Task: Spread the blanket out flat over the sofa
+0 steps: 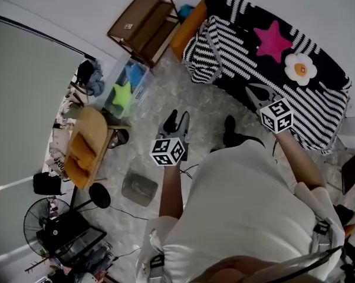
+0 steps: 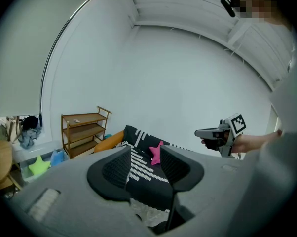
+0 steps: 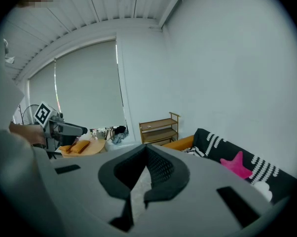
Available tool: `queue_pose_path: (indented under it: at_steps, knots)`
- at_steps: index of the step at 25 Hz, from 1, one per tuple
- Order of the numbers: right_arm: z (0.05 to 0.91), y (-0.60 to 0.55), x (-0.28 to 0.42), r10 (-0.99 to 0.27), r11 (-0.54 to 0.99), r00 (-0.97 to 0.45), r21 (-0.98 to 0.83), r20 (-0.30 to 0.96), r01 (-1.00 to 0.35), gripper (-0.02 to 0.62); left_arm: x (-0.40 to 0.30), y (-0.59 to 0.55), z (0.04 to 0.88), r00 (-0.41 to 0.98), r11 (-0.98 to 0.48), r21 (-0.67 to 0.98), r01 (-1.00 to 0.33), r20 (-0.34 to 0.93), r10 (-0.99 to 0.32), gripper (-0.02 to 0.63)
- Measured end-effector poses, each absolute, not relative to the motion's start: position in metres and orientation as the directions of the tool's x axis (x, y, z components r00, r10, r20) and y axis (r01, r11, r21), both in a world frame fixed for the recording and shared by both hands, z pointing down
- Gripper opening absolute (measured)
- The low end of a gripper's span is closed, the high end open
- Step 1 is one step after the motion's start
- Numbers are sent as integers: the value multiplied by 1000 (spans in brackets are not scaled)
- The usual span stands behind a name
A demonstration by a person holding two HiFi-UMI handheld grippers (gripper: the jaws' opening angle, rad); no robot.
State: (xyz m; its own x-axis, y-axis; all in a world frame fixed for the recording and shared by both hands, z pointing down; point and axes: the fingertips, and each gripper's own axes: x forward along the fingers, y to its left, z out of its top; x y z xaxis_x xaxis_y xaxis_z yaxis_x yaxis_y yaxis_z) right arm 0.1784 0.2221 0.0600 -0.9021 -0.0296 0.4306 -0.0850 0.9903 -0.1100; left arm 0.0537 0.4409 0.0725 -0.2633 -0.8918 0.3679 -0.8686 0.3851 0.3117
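A black-and-white striped blanket (image 1: 283,69) with a pink star (image 1: 272,40) and a white flower lies draped over the orange sofa (image 1: 188,23) at the upper right, bunched at its left end. My left gripper (image 1: 176,121) hovers open over the floor in front of the sofa, with nothing between its jaws. In the left gripper view the blanket (image 2: 143,169) shows through the gap. My right gripper (image 1: 250,89) points at the blanket's front edge, its jaw tips together and holding nothing. From the right gripper view the blanket (image 3: 237,164) lies off to the right.
A wooden shelf (image 1: 143,23) stands left of the sofa. Beside it is a clear bin (image 1: 125,90) with a green star toy. Farther left are a round wooden table (image 1: 86,146), a fan (image 1: 42,220) and cables. A grey box (image 1: 139,188) sits on the floor.
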Motion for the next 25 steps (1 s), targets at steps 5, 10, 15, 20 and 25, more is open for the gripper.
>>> queue_pose_path:
  at_steps: [5, 10, 15, 20, 25]
  knots:
    - [63, 181, 149, -25, 989, -899, -117, 437, -85, 2, 30, 403, 81, -253, 382, 298, -875, 390, -885, 187]
    - [70, 145, 125, -2, 989, -895, -130, 446, -67, 2, 11, 366, 85, -252, 392, 307, -867, 409, -877, 187]
    - [79, 106, 115, 10, 987, -893, -147, 449, -63, 2, 9, 318, 83, -219, 357, 286, -889, 419, -881, 187]
    - [93, 72, 108, 29, 986, -888, -158, 459, -49, 2, 4, 278, 89, -205, 348, 288, -892, 428, -880, 187]
    - [101, 43, 107, 31, 984, -888, -170, 459, -53, 2, 2, 248, 93, -199, 348, 297, -889, 435, -878, 187]
